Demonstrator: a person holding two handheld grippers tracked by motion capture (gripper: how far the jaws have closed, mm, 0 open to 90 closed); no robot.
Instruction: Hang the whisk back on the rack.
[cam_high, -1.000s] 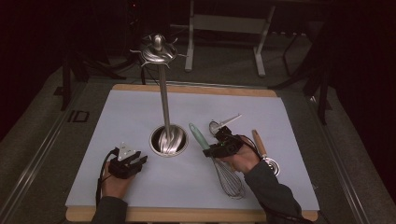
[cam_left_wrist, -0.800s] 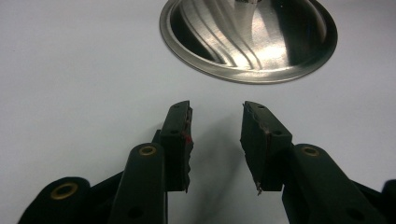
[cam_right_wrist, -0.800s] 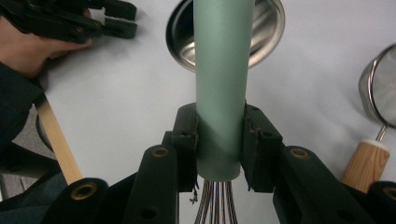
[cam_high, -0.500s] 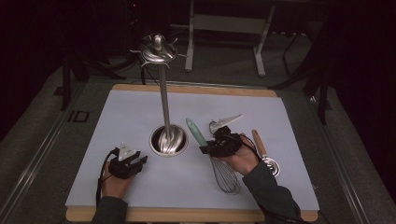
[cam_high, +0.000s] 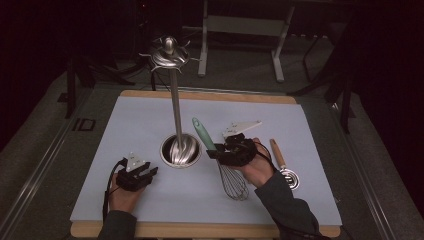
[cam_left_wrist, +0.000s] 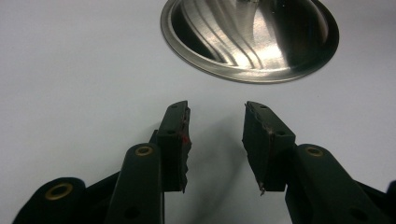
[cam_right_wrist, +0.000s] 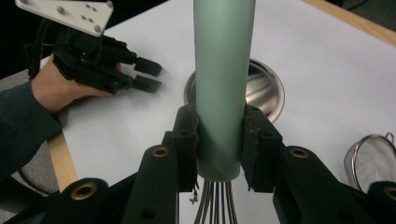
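Green-handled whisk (cam_high: 220, 160) clamped at handle base by right gripper (cam_right_wrist: 219, 140), beside hook stand's steel base (cam_high: 180, 149). Left gripper (cam_left_wrist: 215, 135) empty, jaws just widened. Advice: raise slowly, keep wires clear of pole (cam_high: 175, 112).

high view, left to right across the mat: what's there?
left gripper → utensil stand's round base → whisk, clamped in the right gripper → wooden-handled strainer
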